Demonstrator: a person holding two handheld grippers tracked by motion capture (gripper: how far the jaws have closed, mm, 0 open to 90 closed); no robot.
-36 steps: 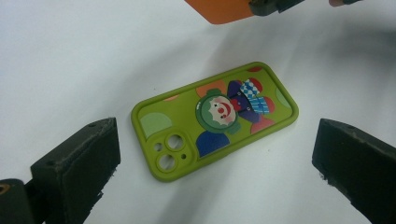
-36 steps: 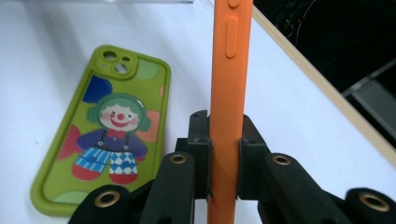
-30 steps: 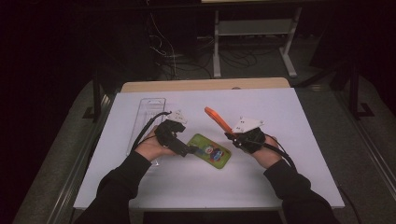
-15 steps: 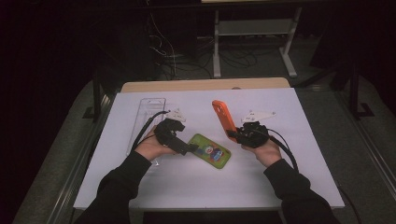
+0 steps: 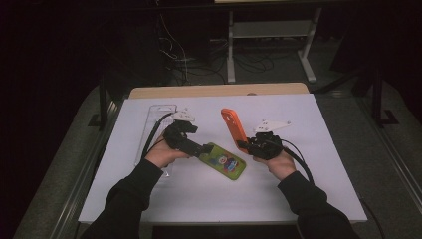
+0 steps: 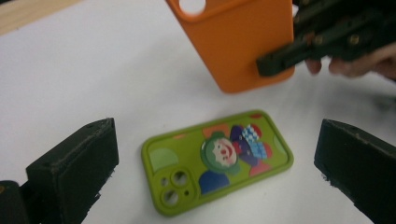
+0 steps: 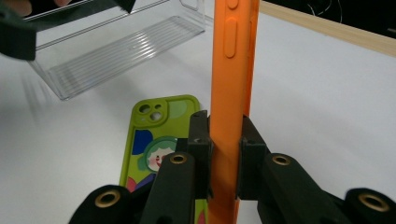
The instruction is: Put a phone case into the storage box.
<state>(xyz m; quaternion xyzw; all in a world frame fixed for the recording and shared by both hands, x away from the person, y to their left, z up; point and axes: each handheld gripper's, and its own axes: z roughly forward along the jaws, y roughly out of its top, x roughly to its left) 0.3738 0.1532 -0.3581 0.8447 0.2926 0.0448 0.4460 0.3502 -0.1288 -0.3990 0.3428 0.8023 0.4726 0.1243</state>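
Note:
An orange phone case [image 5: 233,125] is held up off the table, with my right gripper [image 5: 244,145] shut on its lower end. In the right gripper view the pads clamp both faces of the orange case [image 7: 232,70], which stands edge-on between them. A green phone case [image 5: 225,160] with a clown picture lies flat on the white table, back up. My left gripper [image 5: 201,148] is at its left end. In the left gripper view the black jaws stand wide apart on either side of the green case [image 6: 217,158] and touch nothing. The orange case [image 6: 238,42] hangs beyond it.
A clear plastic tray [image 5: 157,124] lies at the back left of the white table sheet [image 5: 298,189], behind my left hand. A wooden strip [image 5: 219,90] runs along the far edge. Beyond the table lie dark floor, cables and a stand.
The orange case has turned in the right gripper, from edge-on to showing its broad back, and now stands steeper. The left gripper has hardly moved.

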